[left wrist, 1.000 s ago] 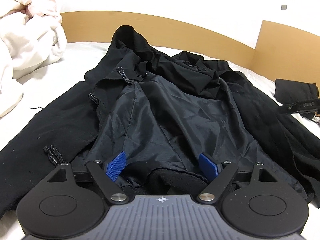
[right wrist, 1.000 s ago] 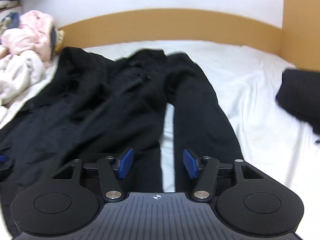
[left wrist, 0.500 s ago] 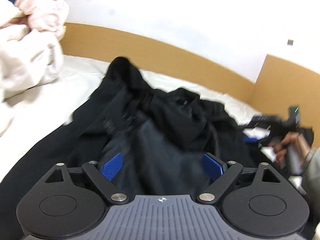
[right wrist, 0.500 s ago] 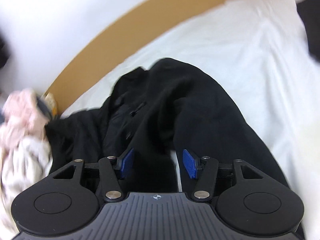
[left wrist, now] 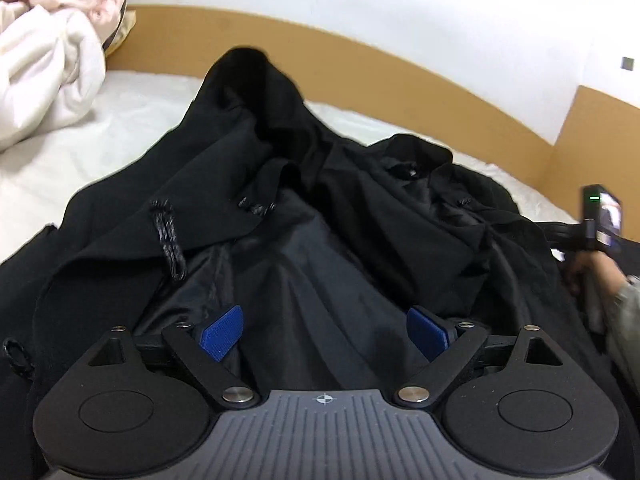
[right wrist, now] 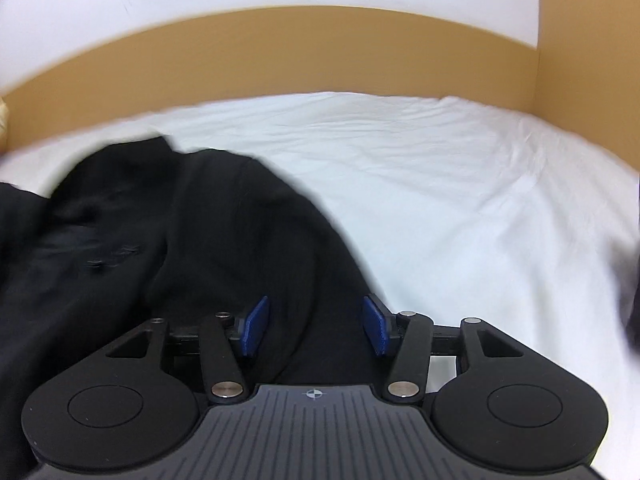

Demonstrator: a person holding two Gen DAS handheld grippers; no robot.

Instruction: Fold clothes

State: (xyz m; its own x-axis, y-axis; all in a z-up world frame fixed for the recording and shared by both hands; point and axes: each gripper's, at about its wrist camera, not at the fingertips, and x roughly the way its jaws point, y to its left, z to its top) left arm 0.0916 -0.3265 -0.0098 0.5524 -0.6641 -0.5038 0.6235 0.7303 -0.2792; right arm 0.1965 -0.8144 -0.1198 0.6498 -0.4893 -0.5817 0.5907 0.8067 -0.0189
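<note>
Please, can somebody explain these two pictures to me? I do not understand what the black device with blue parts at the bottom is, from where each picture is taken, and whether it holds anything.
No robot: a person carries a hand-held gripper in each hand, with a camera on each looking along its blue fingers. One view shows the left hand-held gripper, the other the right hand-held gripper. Both hang open above a black coat spread on a white sheet; neither holds anything. Pale laundry lies at the far left.

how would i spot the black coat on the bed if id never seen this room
Look at the white bed below the tan headboard. The black coat sprawls across its middle, open, showing shiny lining. The clothes heap at the far left is white and pink instead.
</note>
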